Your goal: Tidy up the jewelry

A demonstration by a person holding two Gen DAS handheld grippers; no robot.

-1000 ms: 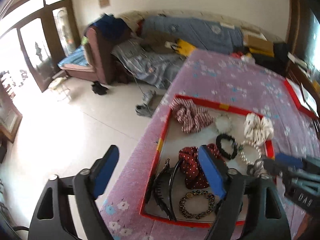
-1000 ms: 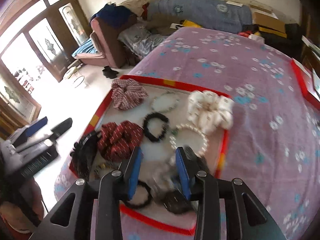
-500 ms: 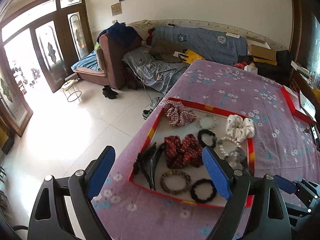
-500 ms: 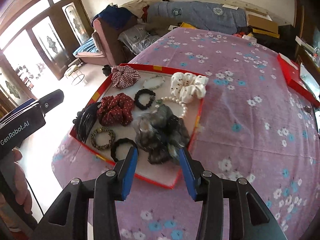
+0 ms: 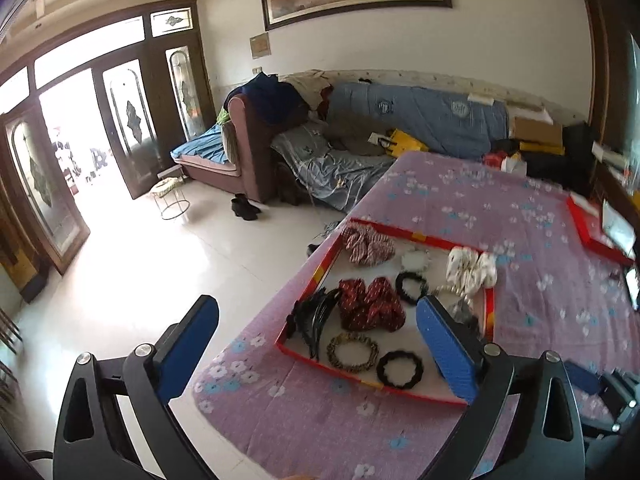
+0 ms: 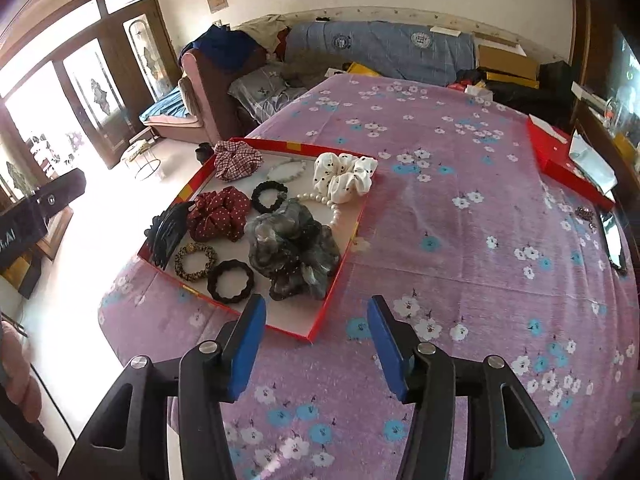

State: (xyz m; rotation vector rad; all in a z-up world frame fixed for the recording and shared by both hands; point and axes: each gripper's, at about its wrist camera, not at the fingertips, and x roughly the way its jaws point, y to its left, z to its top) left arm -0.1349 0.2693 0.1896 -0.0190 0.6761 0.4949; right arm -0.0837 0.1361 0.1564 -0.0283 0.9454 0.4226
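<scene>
The red tray (image 6: 328, 300) of hair ties sits centre-left of the right view on the floral bench (image 6: 460, 240), a grey scrunchie (image 6: 292, 244) inside, perhaps sheer. Both the right tool (image 6: 316, 348) and left tool (image 5: 316, 352) are opening, empty.

Black gripper frames, blue ridged fingers (image 6: 248, 356) (silver screws), white lettering

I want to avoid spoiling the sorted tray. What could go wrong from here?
1. The grey sheer scrunchie lies in a bulky heap that seems to cover part of the pearl bracelet; pulling either could drag the other.
2. The red tray sits near the table's edge by the floor; a nudge might slide it off.
3. The right gripper is opening, empty, just before the tray's near corner, and could bump it.
</scene>
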